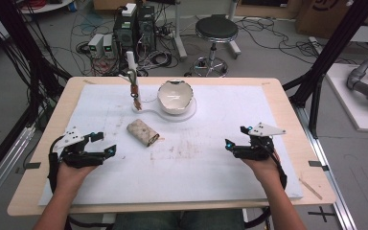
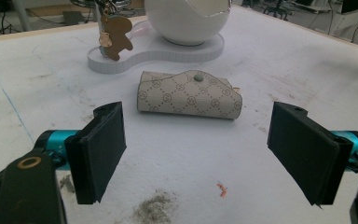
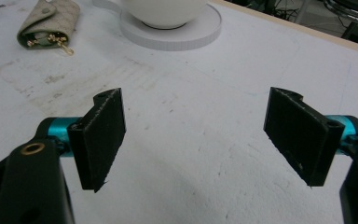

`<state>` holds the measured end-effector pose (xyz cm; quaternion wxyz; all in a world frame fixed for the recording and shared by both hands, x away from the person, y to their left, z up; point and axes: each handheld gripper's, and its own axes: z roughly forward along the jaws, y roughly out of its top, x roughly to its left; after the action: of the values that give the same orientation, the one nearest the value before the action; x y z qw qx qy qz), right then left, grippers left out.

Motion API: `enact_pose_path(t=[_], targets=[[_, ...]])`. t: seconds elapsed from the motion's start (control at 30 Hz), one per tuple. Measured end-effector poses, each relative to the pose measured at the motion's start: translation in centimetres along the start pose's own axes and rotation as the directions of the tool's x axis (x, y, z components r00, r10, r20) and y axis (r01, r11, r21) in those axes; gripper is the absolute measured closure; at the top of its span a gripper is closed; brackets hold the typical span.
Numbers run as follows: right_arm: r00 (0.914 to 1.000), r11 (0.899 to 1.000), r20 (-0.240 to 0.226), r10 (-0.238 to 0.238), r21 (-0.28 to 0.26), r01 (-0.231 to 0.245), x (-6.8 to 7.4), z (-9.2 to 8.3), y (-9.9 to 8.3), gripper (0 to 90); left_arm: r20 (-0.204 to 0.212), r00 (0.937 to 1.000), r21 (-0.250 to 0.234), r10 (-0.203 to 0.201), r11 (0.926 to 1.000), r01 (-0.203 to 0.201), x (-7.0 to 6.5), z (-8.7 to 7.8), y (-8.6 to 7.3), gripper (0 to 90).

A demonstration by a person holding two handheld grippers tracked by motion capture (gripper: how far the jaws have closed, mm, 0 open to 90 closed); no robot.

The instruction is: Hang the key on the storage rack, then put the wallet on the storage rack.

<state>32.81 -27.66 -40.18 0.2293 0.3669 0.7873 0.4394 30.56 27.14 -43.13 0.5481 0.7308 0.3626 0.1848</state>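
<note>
Left claw (image 2: 196, 149) wide open, empty, key pouch (image 2: 189, 95) beyond, right claw (image 3: 193, 140) likewise.

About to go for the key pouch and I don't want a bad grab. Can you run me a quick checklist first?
1. Left gripper jaws open, nothing between: ok.
2. Right gripper jaws open, nothing between: ok.
3. Key pouch lying free on the white mat, apart from the stand base: ok.
4. Pouch snapped shut: ok; keys poke out one end.
5. Path from left gripper to pouch unobstructed: ok.
6. Keyring charm hanging clear of the pouch: ok.
</note>
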Motion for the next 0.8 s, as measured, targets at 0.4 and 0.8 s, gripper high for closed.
enact_pose_path(t=[0.4,0.8], targets=[[0.9999,1.0,-0.012,-0.011,-0.021,0.011,0.8,0.4,0.9,21.1,-0.021,0.9998,0.001,0.002,1.0,-0.002,-0.1,-0.9,-0.3,19.2],[0.9977,1.0,-0.066,-0.016,0.005,0.017,2.4,2.9,2.7,21.1,-0.069,0.9976,-0.017,-0.01,0.9998,0.009,0.1,-3.4,-1.1,19.2]])
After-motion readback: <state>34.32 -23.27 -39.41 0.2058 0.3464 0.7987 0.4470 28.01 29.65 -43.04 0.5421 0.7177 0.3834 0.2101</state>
